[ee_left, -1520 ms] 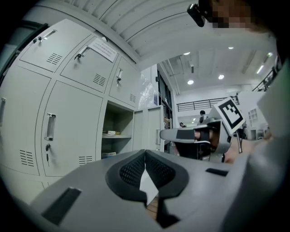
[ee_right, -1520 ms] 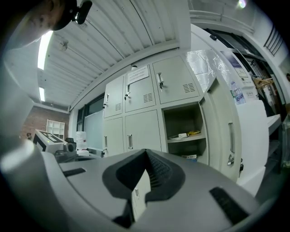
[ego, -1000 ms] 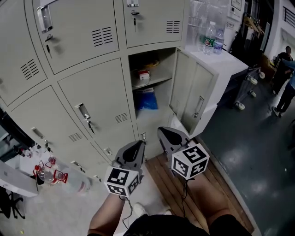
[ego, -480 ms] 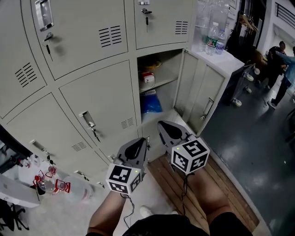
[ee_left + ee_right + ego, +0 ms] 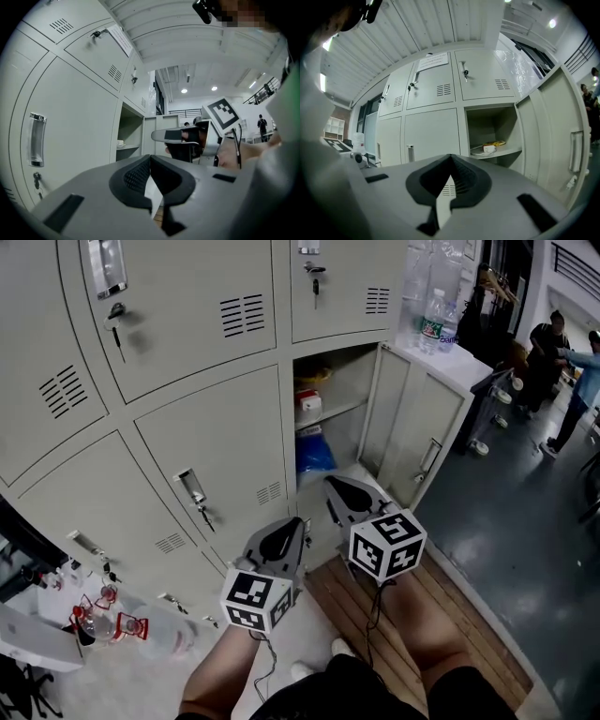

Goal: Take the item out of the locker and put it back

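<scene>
The open locker [image 5: 349,390] sits right of centre in the bank, its door [image 5: 417,432] swung out to the right. On its shelf lie a small white and red box [image 5: 307,406] and a yellow item [image 5: 314,376]; a blue bag [image 5: 314,454] sits below. The right gripper view shows the box [image 5: 489,148] on the shelf. My left gripper [image 5: 300,521] and right gripper [image 5: 330,482] are side by side below the opening, both shut and holding nothing. Their tips meet in each gripper view: left gripper [image 5: 150,155], right gripper [image 5: 450,154].
Shut locker doors with handles and keys [image 5: 194,493] fill the left. Water bottles [image 5: 427,320] stand on a white ledge past the door. A wooden slatted platform [image 5: 347,601] lies underfoot. Clear bottles [image 5: 112,624] lie at lower left. People [image 5: 562,343] stand far right.
Both grippers have come a little nearer the lockers, side by side and still shut. In the head view the open locker now sits further right.
</scene>
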